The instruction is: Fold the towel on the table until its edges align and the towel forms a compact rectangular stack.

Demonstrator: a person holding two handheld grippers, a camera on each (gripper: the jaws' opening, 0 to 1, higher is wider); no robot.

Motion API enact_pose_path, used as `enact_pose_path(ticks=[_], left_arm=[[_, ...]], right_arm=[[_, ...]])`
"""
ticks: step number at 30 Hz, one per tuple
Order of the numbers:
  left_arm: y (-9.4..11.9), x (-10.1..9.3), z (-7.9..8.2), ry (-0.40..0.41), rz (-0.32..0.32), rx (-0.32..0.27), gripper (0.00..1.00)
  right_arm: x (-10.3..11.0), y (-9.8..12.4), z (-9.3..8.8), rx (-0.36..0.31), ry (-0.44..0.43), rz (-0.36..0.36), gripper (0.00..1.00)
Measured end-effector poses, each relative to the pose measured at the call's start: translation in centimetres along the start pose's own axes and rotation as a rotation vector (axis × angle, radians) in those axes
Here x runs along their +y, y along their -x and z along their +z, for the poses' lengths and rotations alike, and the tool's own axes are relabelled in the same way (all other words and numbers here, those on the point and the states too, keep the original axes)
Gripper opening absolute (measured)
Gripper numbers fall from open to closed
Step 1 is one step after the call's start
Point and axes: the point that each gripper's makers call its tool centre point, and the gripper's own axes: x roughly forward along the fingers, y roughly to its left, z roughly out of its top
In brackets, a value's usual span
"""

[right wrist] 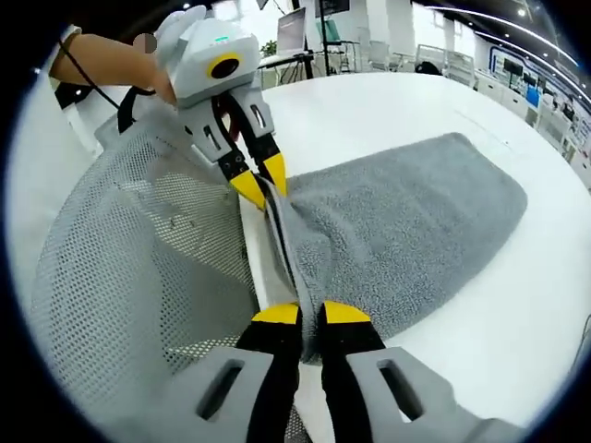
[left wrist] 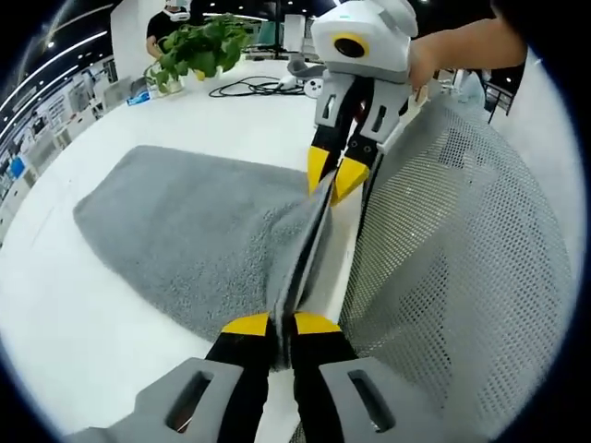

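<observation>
The grey towel point(left wrist: 185, 240) lies spread on the white table point(left wrist: 83, 351), with one edge lifted and stretched taut between the two grippers at the table's near side. The left gripper point(left wrist: 281, 325) is clamped on that edge, yellow tips together; the right gripper point(right wrist: 310, 314) pinches the same edge at its other end (each shows in the other's view, held by a hand point(left wrist: 462, 51)). A grey mesh chair back point(left wrist: 462, 277) stands just beside the table. A potted plant point(left wrist: 199, 51) and cables point(left wrist: 249, 88) sit at the far side
</observation>
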Motion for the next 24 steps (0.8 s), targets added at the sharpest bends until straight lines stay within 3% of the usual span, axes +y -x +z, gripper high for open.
enact_pose_path(ticks=[3, 9, 24], left_arm=[[0.7, -0.5, 0.4, -0.007, -0.023, -0.003, 0.07], [1.9, -0.8, 1.3, 0.063, -0.053, -0.025, 0.07], [6.3, 1.9, 5.6, 0.106, -0.007, -0.177, 0.07]], right_arm=[[0.7, 0.5, 0.3, -0.003, -0.016, 0.027, 0.04], [1.5, 1.4, 0.8, -0.001, -0.017, 0.047, 0.04], [0.7, 4.9, 5.1, -0.098, 0.003, 0.004, 0.04]])
